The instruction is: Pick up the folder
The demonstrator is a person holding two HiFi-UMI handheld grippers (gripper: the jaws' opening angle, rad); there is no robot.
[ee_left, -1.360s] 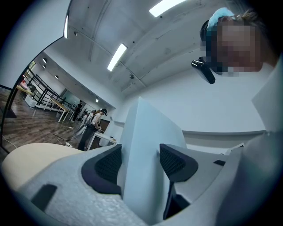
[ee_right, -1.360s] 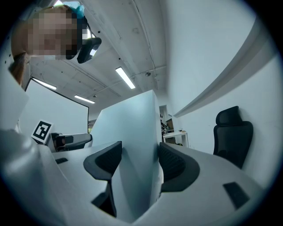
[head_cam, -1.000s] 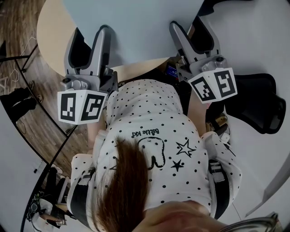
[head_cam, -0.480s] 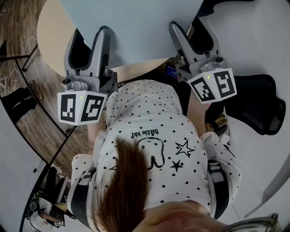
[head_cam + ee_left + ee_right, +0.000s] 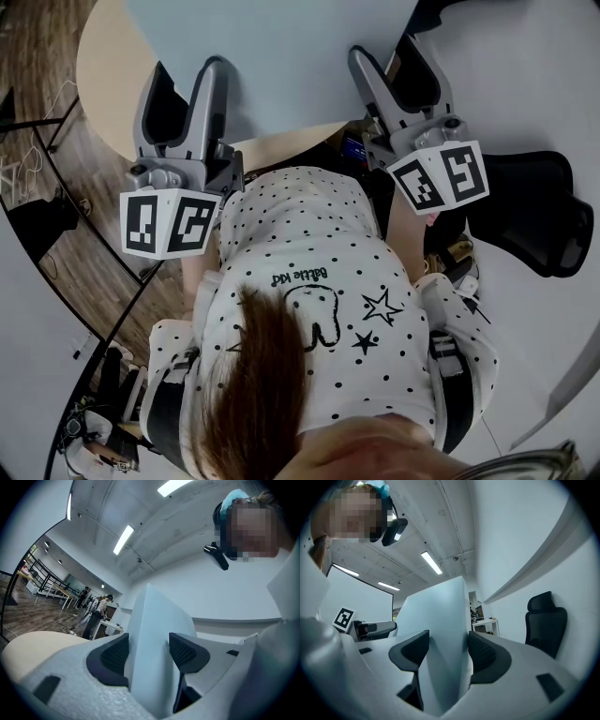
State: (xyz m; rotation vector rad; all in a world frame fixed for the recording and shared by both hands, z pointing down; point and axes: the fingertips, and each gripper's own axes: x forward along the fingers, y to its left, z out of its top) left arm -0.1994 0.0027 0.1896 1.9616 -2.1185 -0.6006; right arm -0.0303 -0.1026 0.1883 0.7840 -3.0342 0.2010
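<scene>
Above the round beige table (image 5: pixel 101 75), the pale blue folder (image 5: pixel 281 47) is standing tilted up, pinched along its near edge by both tools. The left gripper (image 5: pixel 186 77) is clamping it near one corner, jaws drawn narrow, with the sheet filling the gap between the dark pads (image 5: pixel 115 654). The right gripper (image 5: pixel 386 54) is doing the same at the other corner, pads pressing both faces. Both gripper views are looking up along the folder (image 5: pixel 154 630) (image 5: pixel 440 620) toward ceiling lights. Judgement: the grasp is made and the lift is underway or near done. The next move is calling for even pressure and level hands, so the thin sheet is neither buckling nor slipping.
</scene>
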